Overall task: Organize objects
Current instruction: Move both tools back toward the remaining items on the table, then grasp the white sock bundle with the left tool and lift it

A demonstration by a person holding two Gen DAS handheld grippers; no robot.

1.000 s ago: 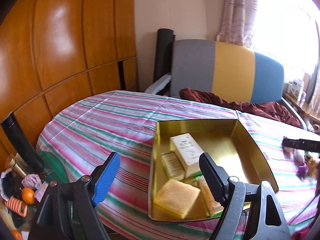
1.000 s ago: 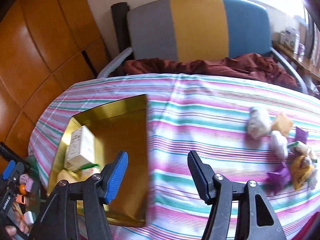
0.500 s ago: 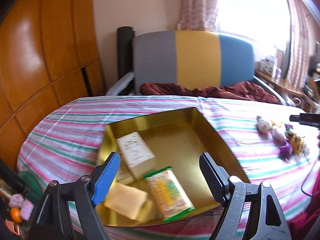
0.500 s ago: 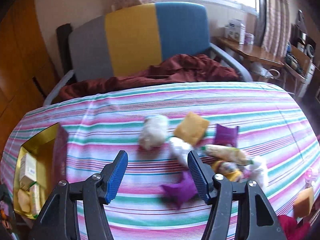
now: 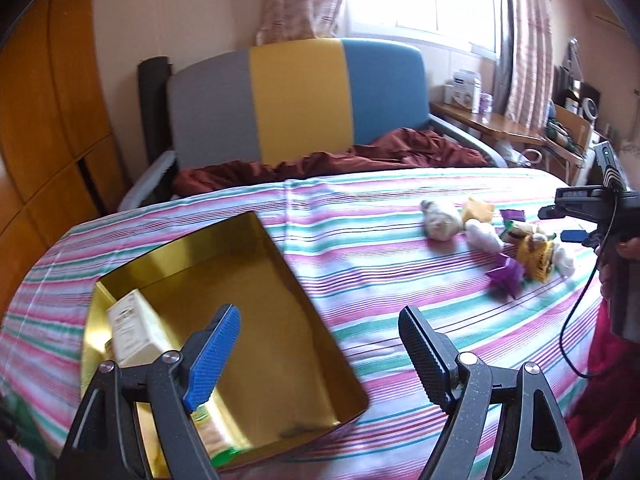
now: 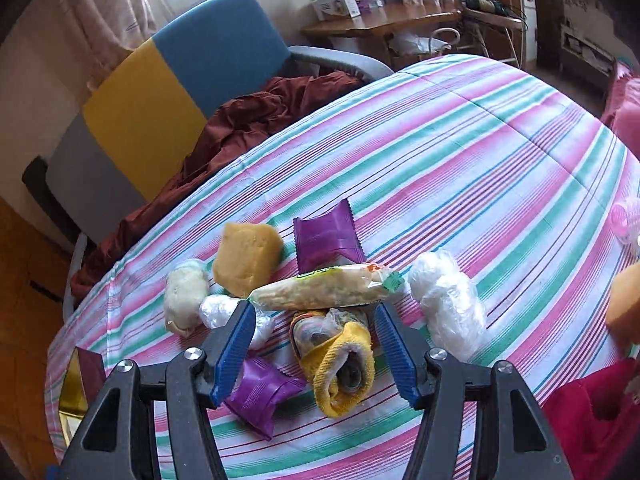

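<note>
Right wrist view: the right gripper is wide open around a yellow snack pack. The left gripper is wide open above the gold tin.

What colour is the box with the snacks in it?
Shiny gold, inside and out. The gold box shows best in the left wrist view.

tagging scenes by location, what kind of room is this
Most likely a lived-in room of a home. A striped tablecloth covers the table, a three-colour armchair holds a rumpled maroon cloth, and curtains hang at a bright window.
</note>
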